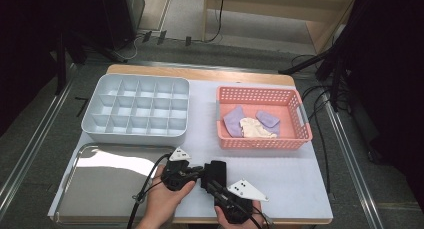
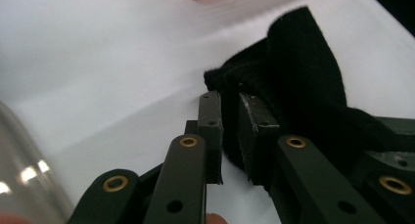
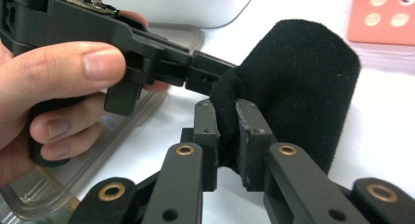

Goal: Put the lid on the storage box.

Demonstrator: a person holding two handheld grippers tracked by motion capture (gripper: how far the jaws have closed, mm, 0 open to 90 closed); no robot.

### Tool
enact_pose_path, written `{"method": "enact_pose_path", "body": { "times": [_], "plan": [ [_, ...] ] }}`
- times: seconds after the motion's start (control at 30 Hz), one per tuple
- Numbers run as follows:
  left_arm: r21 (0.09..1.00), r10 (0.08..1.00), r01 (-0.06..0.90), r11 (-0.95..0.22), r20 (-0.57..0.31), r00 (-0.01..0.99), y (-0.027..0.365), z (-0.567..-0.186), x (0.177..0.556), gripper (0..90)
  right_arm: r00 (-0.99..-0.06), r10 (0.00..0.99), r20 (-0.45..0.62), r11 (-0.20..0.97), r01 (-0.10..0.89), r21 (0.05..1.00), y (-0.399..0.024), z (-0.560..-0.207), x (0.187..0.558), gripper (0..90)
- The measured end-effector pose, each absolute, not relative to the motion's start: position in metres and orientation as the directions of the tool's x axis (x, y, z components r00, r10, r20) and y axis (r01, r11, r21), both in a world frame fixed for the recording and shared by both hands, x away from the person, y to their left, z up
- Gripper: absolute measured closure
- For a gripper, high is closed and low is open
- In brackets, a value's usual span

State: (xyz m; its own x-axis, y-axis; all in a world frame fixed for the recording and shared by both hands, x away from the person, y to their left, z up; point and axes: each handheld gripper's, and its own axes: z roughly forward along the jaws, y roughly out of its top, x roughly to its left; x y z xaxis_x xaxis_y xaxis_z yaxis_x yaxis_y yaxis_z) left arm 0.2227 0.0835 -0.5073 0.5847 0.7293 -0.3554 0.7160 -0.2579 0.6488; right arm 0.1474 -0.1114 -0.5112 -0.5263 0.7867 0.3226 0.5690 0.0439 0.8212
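Both tongs, left gripper [image 1: 199,175] and right gripper [image 1: 210,181], pinch one black cloth [image 3: 298,87] between them; pink basket [image 1: 300,134] beyond, unlabelled; no writing legible.

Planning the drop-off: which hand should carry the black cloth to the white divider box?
Probably left: the left gripper sits on the white divider box's side, touching the black cloth. The right gripper clamps it but would reach across.
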Motion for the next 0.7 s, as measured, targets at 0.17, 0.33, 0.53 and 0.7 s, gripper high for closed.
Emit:
{"method": "enact_pose_path", "body": {
  "times": [0.17,0.33,0.53,0.7],
  "plan": [
    [0.643,0.734,0.72,-0.262,-0.352,0.582,0.081,-0.51,0.221,81.5,-0.545,0.777,0.315,0.069,0.571,0.818,-0.104,-0.519,0.148,80.5],
    [0.661,0.737,0.721,-0.21,-0.378,0.561,0.089,-0.506,0.222,74.0,-0.552,0.782,0.29,0.083,0.553,0.829,-0.102,-0.523,0.148,81.4],
    [0.682,0.695,0.715,-0.151,-0.441,0.567,0.096,-0.496,0.222,65.4,-0.568,0.773,0.282,0.079,0.527,0.846,-0.106,-0.528,0.147,81.2],
    [0.683,0.646,0.713,-0.16,-0.473,0.599,0.086,-0.497,0.22,57.2,-0.577,0.775,0.259,0.082,0.498,0.864,-0.106,-0.531,0.145,79.9]
  ]
}}
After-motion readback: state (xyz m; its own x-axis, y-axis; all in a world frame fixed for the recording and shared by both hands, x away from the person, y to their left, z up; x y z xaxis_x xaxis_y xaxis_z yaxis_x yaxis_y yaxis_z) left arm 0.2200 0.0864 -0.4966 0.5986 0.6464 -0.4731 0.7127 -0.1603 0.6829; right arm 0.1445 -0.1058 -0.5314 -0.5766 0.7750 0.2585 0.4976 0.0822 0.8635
